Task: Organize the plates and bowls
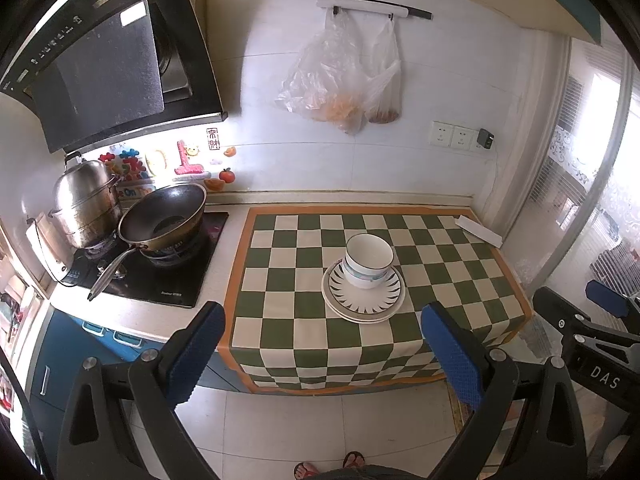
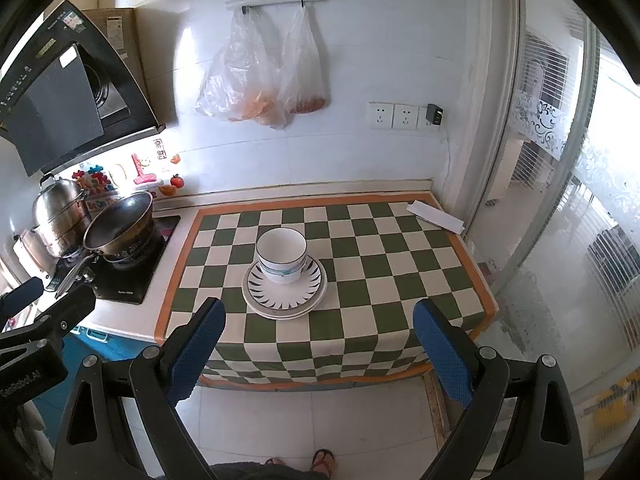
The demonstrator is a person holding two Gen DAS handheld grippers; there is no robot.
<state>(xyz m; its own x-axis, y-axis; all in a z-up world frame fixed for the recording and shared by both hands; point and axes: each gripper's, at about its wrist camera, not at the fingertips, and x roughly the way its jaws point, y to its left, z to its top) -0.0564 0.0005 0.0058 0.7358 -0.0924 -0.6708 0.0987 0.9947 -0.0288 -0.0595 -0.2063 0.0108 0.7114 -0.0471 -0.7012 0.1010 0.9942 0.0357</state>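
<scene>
A white bowl [image 1: 368,261] with a blue band stands on stacked plates [image 1: 363,298], the top one with a dark spiked rim pattern. The stack rests on the green-and-white checked cloth [image 1: 304,264]. The right wrist view shows the same bowl [image 2: 282,256] on the plates [image 2: 285,292]. My left gripper [image 1: 324,324] hangs open in front of the counter, well short of the stack, nothing between its blue pads. My right gripper [image 2: 318,322] is open too, equally far back. The right gripper [image 1: 600,312] shows at the left view's right edge.
A wok [image 1: 162,220] and a steel steamer pot [image 1: 86,204] sit on the stove at the left. Plastic bags [image 1: 340,76] hang on the wall rail. A white paper strip [image 1: 478,230] lies at the cloth's far right corner. A person's sandalled feet [image 1: 328,466] stand on the tiled floor.
</scene>
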